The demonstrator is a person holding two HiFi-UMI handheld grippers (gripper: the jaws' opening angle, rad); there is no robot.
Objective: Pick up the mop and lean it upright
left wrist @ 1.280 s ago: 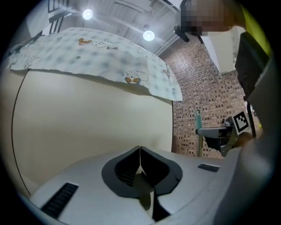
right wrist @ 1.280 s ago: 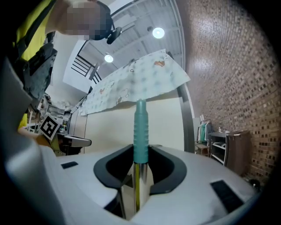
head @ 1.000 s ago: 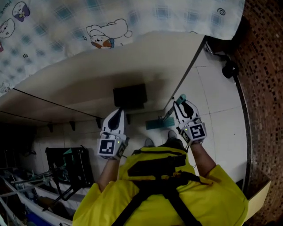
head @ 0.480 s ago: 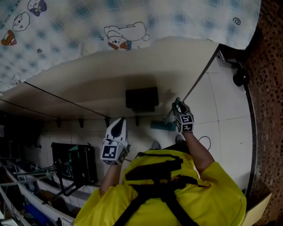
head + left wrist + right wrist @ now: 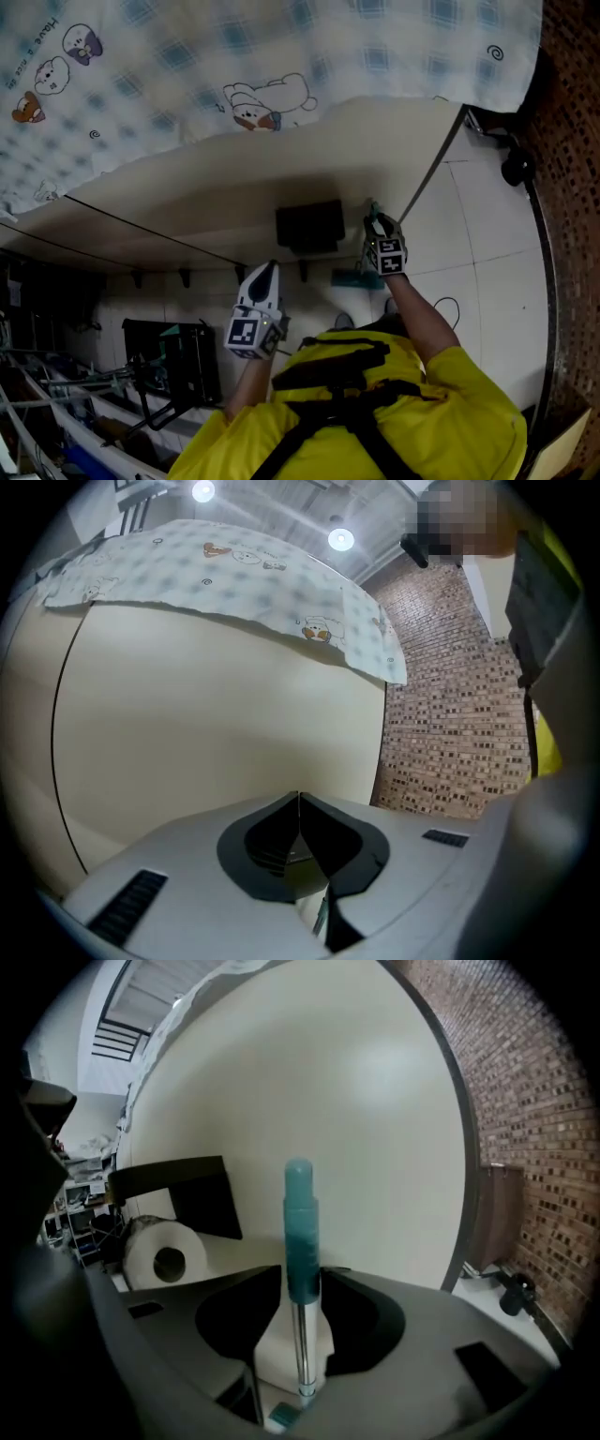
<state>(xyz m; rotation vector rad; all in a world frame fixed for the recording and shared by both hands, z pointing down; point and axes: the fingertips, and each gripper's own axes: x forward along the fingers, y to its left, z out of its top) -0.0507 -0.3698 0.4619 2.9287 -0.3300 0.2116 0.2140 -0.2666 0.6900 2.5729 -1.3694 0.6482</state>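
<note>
Against cream panel [image 5: 281, 159]: mop [image 5: 300, 1206] upright, release seemingly under way. Right gripper [image 5: 377, 217] jaws just opening, mop between; left gripper [image 5: 270, 272] pressed together, empty. Next: withdraw without nudging.

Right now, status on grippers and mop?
Left gripper shut, empty. Right gripper just been opening, teal-gripped chrome mop handle upright between its fingers. White paper roll beside it, apart.

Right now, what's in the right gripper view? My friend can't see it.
A mop stands upright between the right gripper's jaws, which have just been opening. Its teal grip sits above a silver pole. Behind is a cream wall, with a paper roll at left and bricks at right.
</note>
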